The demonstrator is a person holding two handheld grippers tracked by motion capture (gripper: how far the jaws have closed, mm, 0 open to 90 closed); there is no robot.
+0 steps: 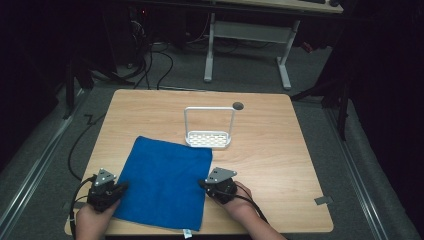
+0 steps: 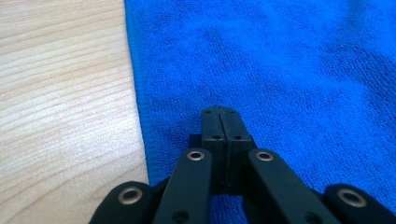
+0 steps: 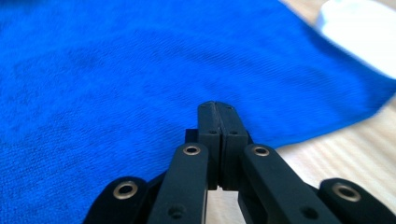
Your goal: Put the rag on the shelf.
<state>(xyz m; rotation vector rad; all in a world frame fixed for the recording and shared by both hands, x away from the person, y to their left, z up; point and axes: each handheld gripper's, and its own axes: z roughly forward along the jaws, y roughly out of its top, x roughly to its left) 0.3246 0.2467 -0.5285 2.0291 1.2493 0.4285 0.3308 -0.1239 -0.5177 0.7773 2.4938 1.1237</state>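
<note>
- While the blue cloth (image 1: 165, 182) lies flat on the near half of the wooden counter (image 1: 280, 165), a gripper sits at each of its side edges.
- Taking the cloth's centre as the dial in the high view, the left gripper (image 1: 121, 187) is at about 8 o'clock, its tips on the cloth's left edge.
- The right gripper (image 1: 202, 183) is at about 3 o'clock, its tips at the cloth's right edge.
- In the left gripper view, the left gripper (image 2: 220, 112) has its jaws pressed flat together, with no gap between them; they rest over the cloth (image 2: 280, 65), just inside its edge, and whether any fabric is pinched cannot be told.
- In that view bare counter (image 2: 60, 93) runs from 7 to 11 o'clock.
- In the right gripper view, the right gripper (image 3: 218, 106) is likewise fully closed, jaw against jaw; the cloth (image 3: 116, 70) spreads beyond the tips, and a pinch of fabric cannot be made out.
- A white rack (image 1: 208, 128), with a perforated base and a tall hoop handle, stands at 12 o'clock from the cloth, just beyond its far right corner and not touching it.
- A blurred white shape (image 3: 359, 32) shows at 2 o'clock in the right gripper view.
- A small dark round hole (image 1: 238, 106) lies in the counter beyond the rack.
</note>
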